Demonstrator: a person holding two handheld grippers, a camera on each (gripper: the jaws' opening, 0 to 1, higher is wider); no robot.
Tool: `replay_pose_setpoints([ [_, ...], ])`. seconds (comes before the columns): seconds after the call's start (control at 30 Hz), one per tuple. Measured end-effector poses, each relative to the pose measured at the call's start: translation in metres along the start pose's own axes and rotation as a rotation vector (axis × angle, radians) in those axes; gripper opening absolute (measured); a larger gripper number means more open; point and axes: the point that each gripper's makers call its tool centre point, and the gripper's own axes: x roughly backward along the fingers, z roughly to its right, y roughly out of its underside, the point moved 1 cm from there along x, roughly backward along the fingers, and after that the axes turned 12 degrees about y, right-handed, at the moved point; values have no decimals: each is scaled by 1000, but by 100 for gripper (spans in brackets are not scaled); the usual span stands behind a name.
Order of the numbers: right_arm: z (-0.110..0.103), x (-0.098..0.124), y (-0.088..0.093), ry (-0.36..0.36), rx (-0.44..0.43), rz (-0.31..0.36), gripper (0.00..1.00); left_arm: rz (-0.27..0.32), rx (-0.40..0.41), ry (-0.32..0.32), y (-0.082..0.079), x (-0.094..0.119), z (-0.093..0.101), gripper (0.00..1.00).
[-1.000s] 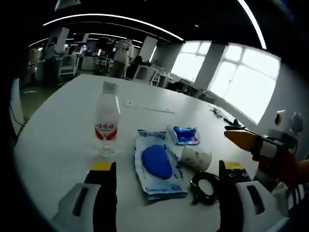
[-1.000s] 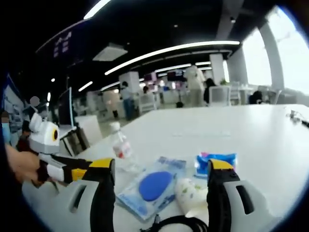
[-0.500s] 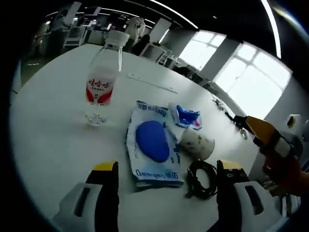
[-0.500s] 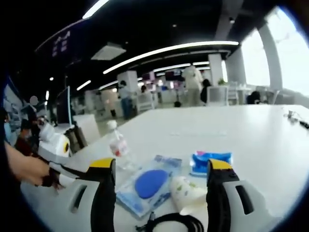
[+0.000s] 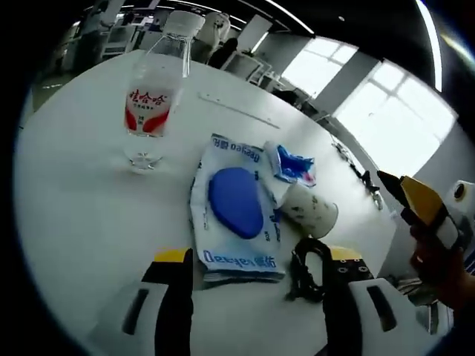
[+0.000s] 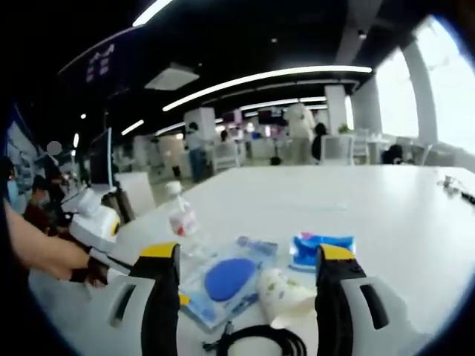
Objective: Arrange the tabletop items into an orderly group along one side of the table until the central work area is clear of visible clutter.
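On the white table (image 5: 74, 200) stand a clear water bottle (image 5: 152, 104) with a red label, a flat packet with a blue oval (image 5: 234, 204), a small blue wrapper (image 5: 293, 165), a tipped paper cup (image 5: 312, 211) and a coiled black cable (image 5: 312, 259). My left gripper (image 5: 256, 285) hovers open just above the packet's near edge and the cable. My right gripper (image 6: 245, 285) is open, held above the cup (image 6: 280, 291), cable (image 6: 256, 340) and packet (image 6: 223, 280); the bottle (image 6: 182, 221) and wrapper (image 6: 318, 249) lie beyond. The left gripper (image 6: 104, 233) enters at left; the right gripper (image 5: 427, 211) at right.
A long thin strip (image 5: 237, 110) lies further back on the table, and small dark items (image 5: 360, 174) sit near its far right edge. Desks, chairs and people fill the office behind. Bare table (image 6: 401, 208) stretches to the right of the wrapper.
The left gripper has moved forward and lower over the items, so the packet and cable now sit right at its jaws. The right gripper has barely moved.
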Motion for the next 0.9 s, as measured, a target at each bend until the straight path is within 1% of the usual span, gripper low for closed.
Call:
replay_pose_setpoints([
  [0.07,4,0,0,9,-17,5,71,-16,4,-8,5,0,-3,69],
  [0.17,5,0,2,17,-20,2,71,-29,18,-10,10,0,-5,68],
  [0.27,5,1,3,18,-17,0,71,-43,40,5,14,-2,-2,69],
  [0.37,4,2,4,15,-16,2,70,-45,35,-14,13,-1,-4,68],
  [0.4,4,2,4,15,-16,2,70,-44,47,-21,13,-2,-6,68],
  [0.47,4,3,4,15,-12,4,69,-44,86,-19,14,-4,-7,68],
  [0.53,5,3,4,15,-10,6,69,-43,88,-21,13,-5,-8,65],
  [0.67,10,8,8,19,9,3,69,-44,96,-15,12,-7,-4,65],
  [0.77,16,11,13,34,2,-7,68,-51,111,-37,10,-8,-7,60],
  [0.8,18,12,15,40,-5,-9,68,-58,130,-44,11,-8,-8,57],
  [0.83,20,13,16,44,-7,-12,68,-75,151,-44,14,-8,-8,53],
  [0.9,23,16,19,53,-8,-19,67,-76,170,-36,14,-10,-8,48],
])
